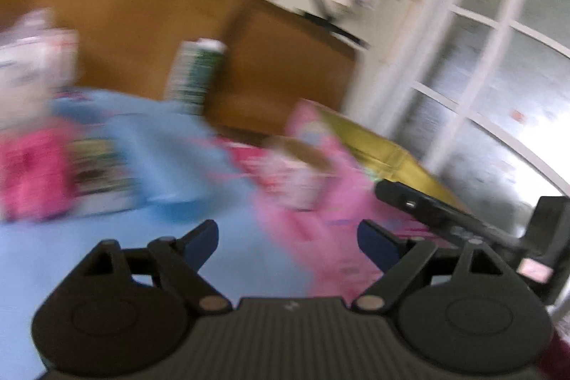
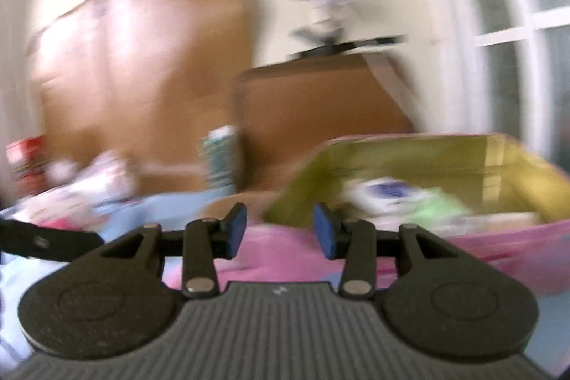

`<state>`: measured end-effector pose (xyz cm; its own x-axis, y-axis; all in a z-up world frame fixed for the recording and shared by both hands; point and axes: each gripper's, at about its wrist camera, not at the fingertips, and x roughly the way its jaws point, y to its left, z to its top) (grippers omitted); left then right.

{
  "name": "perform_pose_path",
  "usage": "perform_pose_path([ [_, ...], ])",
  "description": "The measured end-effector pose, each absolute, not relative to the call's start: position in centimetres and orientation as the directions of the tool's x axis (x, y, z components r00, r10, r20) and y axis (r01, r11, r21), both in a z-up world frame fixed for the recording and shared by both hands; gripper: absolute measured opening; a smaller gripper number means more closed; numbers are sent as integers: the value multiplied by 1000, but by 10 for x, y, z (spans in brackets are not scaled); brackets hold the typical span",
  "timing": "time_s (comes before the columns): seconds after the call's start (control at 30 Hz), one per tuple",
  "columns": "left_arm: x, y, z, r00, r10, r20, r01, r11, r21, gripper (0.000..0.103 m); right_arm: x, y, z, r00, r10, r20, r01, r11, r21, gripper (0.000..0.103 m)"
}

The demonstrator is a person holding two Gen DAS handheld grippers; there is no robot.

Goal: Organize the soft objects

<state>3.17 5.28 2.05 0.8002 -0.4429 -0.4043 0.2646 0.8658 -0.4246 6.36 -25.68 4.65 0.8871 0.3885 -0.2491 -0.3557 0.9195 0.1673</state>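
Hovering over the light blue bench [image 1: 71, 266], the left hand-held gripper [image 1: 288, 239] has its jaws spread wide with nothing between them. The right hand-held gripper [image 2: 279, 230] is likewise released and empty, just before a pink box [image 2: 498, 248] with a yellow-green inside. Blurred soft packets [image 2: 392, 194] lie in that box; more pink packets [image 1: 32, 170] sit far left on the bench.

Both views are badly smeared, so the tally is rough. One pink box with a yellow-green lining [image 2: 409, 162] sits at right, one green-and-white carton [image 2: 221, 162] at centre, two brown cardboard boxes [image 2: 313, 102] behind, and one blue cloth [image 1: 149, 138] lies lower left.
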Motion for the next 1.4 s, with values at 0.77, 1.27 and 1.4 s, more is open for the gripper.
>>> perform_pose_path([
  [0.77,15,93,6,880,-292,-375,134,909,-395,92,139,-99,25,566,616,-548,-564,774,287,61],
  [1.27,29,91,-1,839,-262,-477,68,921,-384,94,71,-190,22,596,614,-518,-579,775,252,56],
  [1.4,30,90,-1,838,-257,-482,67,924,-376,97,39,-220,14,585,643,-494,-615,749,246,57],
])
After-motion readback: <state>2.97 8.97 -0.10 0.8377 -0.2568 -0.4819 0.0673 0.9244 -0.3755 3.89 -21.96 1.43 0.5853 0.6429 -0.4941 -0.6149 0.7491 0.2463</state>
